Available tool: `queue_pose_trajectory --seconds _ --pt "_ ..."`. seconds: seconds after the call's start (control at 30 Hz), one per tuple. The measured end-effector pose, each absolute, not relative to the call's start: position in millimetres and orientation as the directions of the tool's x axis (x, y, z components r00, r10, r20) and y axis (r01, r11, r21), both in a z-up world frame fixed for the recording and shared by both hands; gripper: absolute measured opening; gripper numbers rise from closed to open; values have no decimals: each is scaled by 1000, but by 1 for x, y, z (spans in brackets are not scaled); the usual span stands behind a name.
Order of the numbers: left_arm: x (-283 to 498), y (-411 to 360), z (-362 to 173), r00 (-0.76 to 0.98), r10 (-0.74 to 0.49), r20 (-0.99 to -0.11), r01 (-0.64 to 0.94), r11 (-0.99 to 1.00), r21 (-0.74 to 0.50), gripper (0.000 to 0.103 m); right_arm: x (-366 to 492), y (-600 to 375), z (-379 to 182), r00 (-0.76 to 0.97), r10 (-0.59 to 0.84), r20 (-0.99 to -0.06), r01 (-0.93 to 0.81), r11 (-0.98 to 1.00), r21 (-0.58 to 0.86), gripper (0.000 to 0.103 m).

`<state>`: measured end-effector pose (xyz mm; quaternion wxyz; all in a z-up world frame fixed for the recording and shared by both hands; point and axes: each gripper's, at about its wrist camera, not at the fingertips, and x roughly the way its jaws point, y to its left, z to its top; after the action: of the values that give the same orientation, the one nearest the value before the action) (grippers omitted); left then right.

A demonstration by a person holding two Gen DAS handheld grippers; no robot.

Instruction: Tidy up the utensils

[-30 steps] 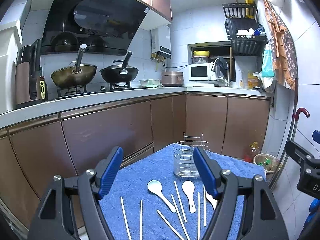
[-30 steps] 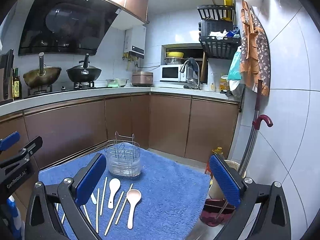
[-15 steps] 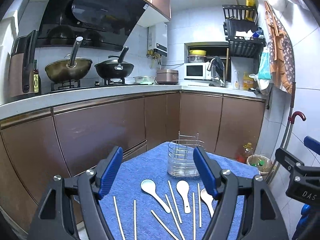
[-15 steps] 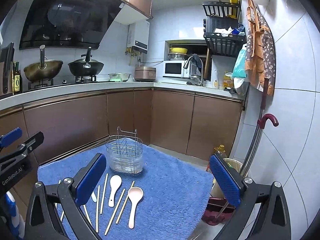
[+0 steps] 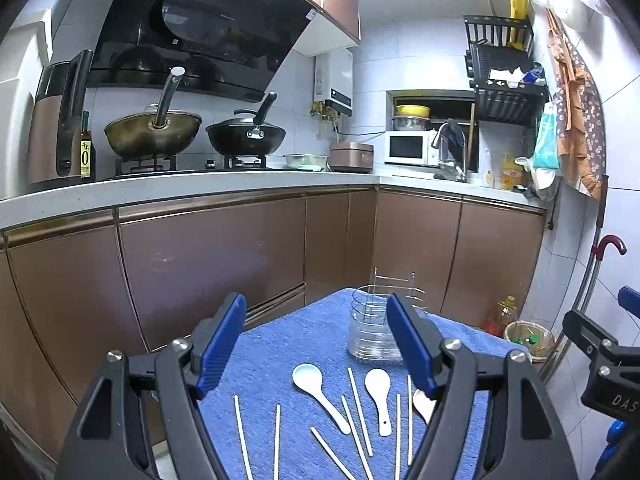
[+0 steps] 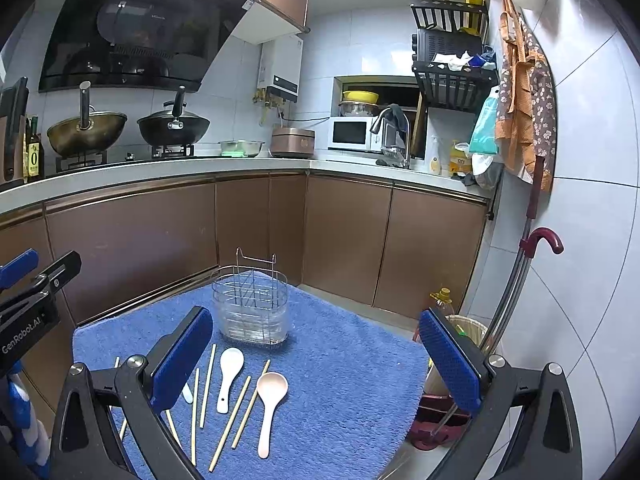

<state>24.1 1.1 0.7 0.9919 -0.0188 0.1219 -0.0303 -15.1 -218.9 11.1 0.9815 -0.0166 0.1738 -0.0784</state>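
I hold both claws wide open and empty above the desk: left claw (image 5: pixel 316 344), right claw (image 6: pixel 316 358). Spoons (image 6: pixel 231 376) and chopsticks (image 6: pixel 207 384) lie loose on the blue towel (image 6: pixel 352 360), just before the wire caddy (image 6: pixel 253 306), presumably their destination.

Two woks (image 5: pixel 152 132) sit beside a microwave (image 5: pixel 408 148).
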Motion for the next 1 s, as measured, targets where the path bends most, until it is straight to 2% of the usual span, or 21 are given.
queue_pose_trajectory --seconds 0.13,0.3,0.4,0.53,0.8,0.87,0.97,1.0 --pt "26 6 -2 975 -55 -215 38 996 -82 71 -11 -218 9 924 -157 -350 145 988 -61 103" --pt "35 3 -4 960 -80 -270 74 997 -34 71 -5 -217 5 921 -145 -362 129 989 -67 103" --pt "42 8 -6 951 -93 -296 82 995 -48 71 2 -218 3 918 -116 -380 101 993 -59 103" --pt "57 21 -14 927 -120 -354 96 992 -83 71 11 -233 -3 907 -57 -417 57 998 -14 103" --pt "119 54 -56 803 -223 -553 101 965 -242 71 43 -268 -29 842 19 -539 32 996 86 103" --pt "140 61 -70 752 -269 -602 104 950 -295 71 54 -276 -41 813 63 -578 12 992 126 100" --pt "171 65 -92 675 -324 -662 107 932 -347 70 76 -286 -64 754 167 -635 -35 976 215 84" --pt "181 65 -100 649 -341 -680 111 927 -358 70 85 -290 -73 730 207 -652 -53 968 247 76"
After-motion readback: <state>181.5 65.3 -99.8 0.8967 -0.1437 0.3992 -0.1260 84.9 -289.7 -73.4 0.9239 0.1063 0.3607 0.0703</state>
